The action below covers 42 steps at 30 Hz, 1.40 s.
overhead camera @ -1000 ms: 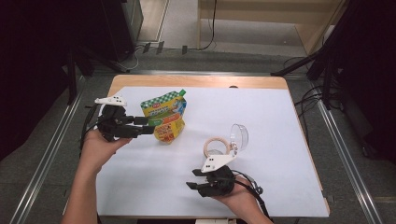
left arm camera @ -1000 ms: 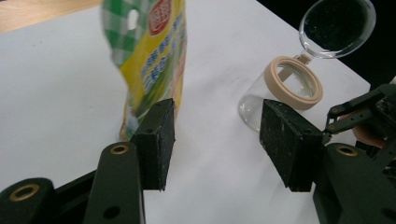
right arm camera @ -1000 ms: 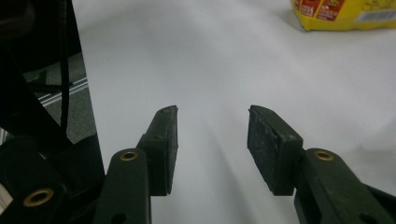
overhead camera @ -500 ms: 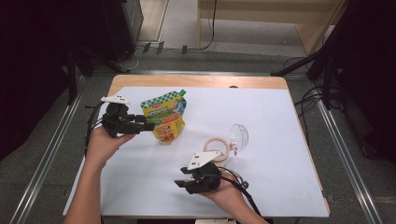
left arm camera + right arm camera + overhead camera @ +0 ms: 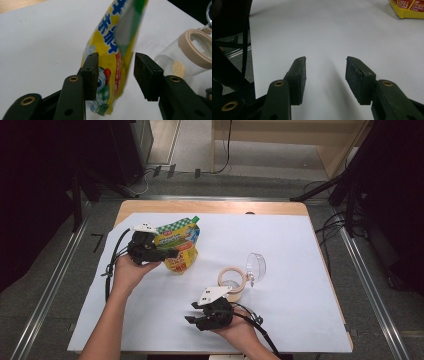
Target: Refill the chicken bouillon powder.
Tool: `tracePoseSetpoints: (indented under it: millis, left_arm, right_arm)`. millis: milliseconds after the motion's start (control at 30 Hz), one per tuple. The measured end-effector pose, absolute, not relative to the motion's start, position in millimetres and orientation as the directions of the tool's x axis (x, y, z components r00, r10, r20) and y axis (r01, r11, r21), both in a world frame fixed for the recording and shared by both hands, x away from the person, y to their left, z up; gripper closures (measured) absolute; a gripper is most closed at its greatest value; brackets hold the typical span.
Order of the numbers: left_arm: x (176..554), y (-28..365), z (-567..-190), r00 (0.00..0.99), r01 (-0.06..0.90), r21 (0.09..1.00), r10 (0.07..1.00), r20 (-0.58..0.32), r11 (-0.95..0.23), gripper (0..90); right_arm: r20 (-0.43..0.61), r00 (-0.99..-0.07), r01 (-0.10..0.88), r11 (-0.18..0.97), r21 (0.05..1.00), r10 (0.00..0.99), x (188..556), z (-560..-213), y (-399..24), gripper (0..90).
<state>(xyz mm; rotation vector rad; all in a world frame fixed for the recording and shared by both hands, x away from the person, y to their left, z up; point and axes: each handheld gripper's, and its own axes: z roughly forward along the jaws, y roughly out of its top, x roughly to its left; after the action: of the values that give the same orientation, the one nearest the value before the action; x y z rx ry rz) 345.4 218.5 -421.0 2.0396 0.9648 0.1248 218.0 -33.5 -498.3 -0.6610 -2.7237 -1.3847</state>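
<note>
Pouch [image 5: 110,50] stood on the desk [image 5: 300,245] between the left tongs [image 5: 115,72], closing but not yet pinching it; right tongs [image 5: 325,77] gaped empty; an off-centre squeeze risked toppling it.

pouches: 1 [image 5: 179,248] | jars: 1 [image 5: 233,284] | jar lids: 1, seemingly clear [image 5: 256,265] | hand-held grippers: 2 [image 5: 167,254] [image 5: 192,315]

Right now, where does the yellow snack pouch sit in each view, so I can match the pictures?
High view: the yellow snack pouch stands left of centre on the white table cover, at the left gripper.
Left gripper view: centre, between the jaws, which have just been closing; a gap shows at the right pad.
Right gripper view: only its bottom corner, top right.
Shared landmark: the white table cover.
</note>
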Motion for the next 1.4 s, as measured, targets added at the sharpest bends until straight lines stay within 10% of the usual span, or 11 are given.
tracePoseSetpoints:
  millis: [367, 1400]
  left_arm:
    - [342.4, 218.4, -421.2, 0.694, 0.556, 0.770, 0.685, -0.224, -0.313, 89.7]
    - [294.6, 204.1, -352.3, 0.791, 0.535, 0.728, 0.557, -0.254, -0.428, 90.0]
  right_arm:
    - [0.193, -0.904, 0.379, 0.507, 0.774, 0.382, 215.2, -507.1, -34.7, 48.0]
    - [0.194, -0.868, 0.409, 0.435, 0.802, 0.458, 224.9, -506.1, -43.4, 52.0]
